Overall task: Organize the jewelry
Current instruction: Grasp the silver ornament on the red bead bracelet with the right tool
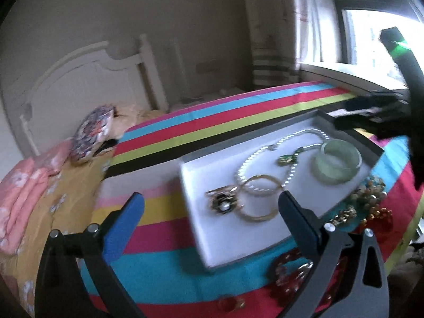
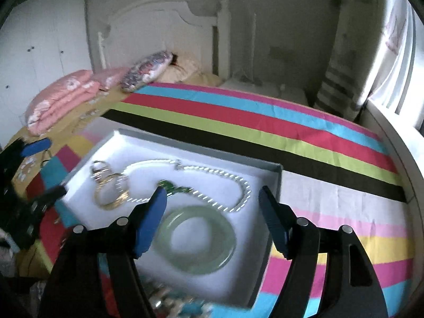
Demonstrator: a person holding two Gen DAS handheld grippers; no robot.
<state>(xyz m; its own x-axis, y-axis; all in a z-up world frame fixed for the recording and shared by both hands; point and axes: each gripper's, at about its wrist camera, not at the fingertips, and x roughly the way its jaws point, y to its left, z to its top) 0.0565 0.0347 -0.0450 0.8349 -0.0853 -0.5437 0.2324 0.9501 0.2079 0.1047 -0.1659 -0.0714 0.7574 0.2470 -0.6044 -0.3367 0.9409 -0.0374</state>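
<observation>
A white-lined grey jewelry box [image 1: 238, 238] [image 2: 265, 201] lies on the striped bedspread. In it are a pale green bangle [image 1: 336, 161] [image 2: 197, 239], a silver chain necklace [image 1: 265, 156] [image 2: 225, 175] with a green pendant [image 1: 287, 159] [image 2: 169, 185], gold hoops [image 1: 261, 185] [image 2: 111, 193] and a black-gold brooch [image 1: 222, 202]. My left gripper [image 1: 210, 213] is open and empty above the box's near-left corner. My right gripper [image 2: 212, 212] is open and empty, just above the bangle. It shows as a dark shape in the left wrist view, state unclear there.
Loose jewelry lies beside the box: a beaded gold and teal pile [image 1: 365, 198], red chain pieces [image 1: 291, 273] and a red ring [image 1: 230, 303]. Folded pink quilts [image 2: 63, 92], a patterned pillow [image 2: 148, 73], a white headboard [image 2: 159, 26] and a window [image 1: 371, 39] surround the bed.
</observation>
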